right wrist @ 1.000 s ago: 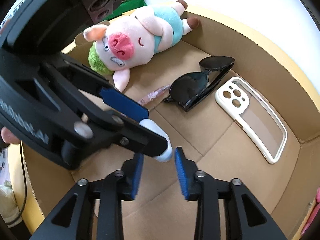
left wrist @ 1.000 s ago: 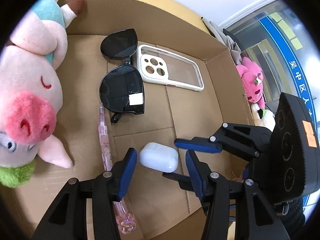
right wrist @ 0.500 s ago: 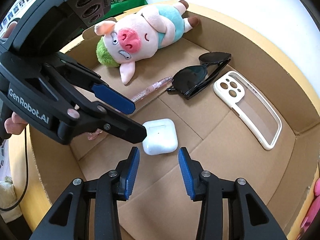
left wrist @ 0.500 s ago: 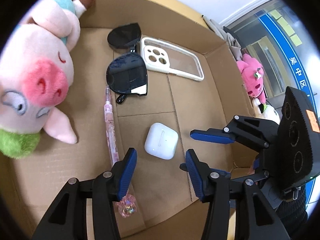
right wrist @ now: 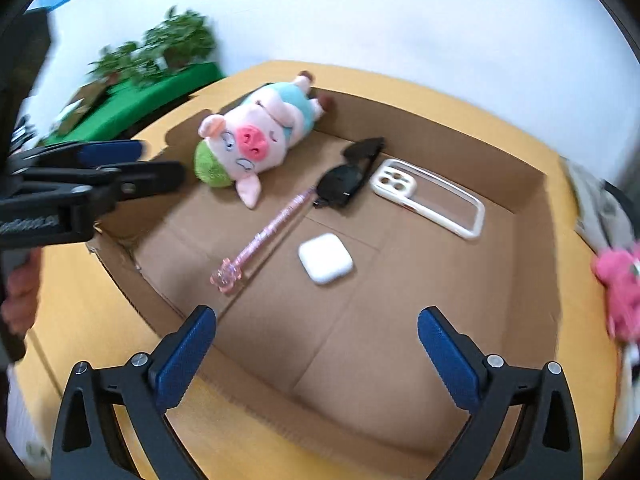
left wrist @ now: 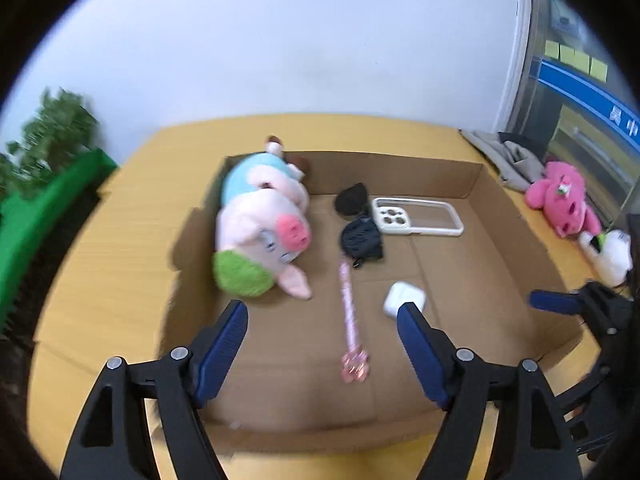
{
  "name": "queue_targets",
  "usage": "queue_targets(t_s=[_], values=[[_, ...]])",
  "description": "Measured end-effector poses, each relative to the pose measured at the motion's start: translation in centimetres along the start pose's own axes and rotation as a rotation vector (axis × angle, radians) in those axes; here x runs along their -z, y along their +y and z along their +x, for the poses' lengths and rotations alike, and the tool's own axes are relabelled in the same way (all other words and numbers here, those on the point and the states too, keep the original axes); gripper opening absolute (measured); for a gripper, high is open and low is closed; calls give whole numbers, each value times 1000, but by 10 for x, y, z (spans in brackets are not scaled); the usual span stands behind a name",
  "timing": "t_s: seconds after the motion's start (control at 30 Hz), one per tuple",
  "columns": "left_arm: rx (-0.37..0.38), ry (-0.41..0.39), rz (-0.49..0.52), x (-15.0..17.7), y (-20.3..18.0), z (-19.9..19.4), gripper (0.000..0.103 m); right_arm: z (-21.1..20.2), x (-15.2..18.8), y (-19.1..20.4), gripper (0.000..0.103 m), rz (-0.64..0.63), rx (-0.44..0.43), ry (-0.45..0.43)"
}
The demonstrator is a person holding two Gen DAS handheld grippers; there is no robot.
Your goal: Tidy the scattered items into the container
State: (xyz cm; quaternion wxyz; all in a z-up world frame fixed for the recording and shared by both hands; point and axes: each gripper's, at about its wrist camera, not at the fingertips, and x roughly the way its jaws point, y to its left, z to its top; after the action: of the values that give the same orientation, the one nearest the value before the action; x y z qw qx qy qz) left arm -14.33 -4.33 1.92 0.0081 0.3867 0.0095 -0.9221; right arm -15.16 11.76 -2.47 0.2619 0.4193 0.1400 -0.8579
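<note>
A cardboard box is sitting on the bench, holding a plush pig, phone case, sunglasses, pen and earbud case. Left gripper and right gripper are hovering above, jaws opening wide, gripping nothing.

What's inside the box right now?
In the box: pig plush, sunglasses, phone case, pink pen, white earbud case. Whatever lies under the plush is hidden.

Both fisheye views are bright and evenly lit, with soft shadows; motion blur smears the edges, worst on the plants at upper left.
</note>
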Motion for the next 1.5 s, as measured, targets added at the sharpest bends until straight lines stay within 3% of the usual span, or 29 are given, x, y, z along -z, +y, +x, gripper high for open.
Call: queue_targets(t_s=[0.2,0.5,0.63,0.9,1.5], values=[[-24,-42,-21,38,-5,-30,78,-45,33,8,102,138,42,-80],[-9,-94,-79,62,-17,-53,78,-70,52,11,102,165,98,-114],[-49,-116,-73,67,-17,-59,79,-75,58,10,102,177,117,-117],[-57,-106,-72,69,-18,-63,80,-82,59,15,102,173,129,-134],[-33,-88,-55,70,-24,-61,80,-83,62,12,102,179,130,-138]])
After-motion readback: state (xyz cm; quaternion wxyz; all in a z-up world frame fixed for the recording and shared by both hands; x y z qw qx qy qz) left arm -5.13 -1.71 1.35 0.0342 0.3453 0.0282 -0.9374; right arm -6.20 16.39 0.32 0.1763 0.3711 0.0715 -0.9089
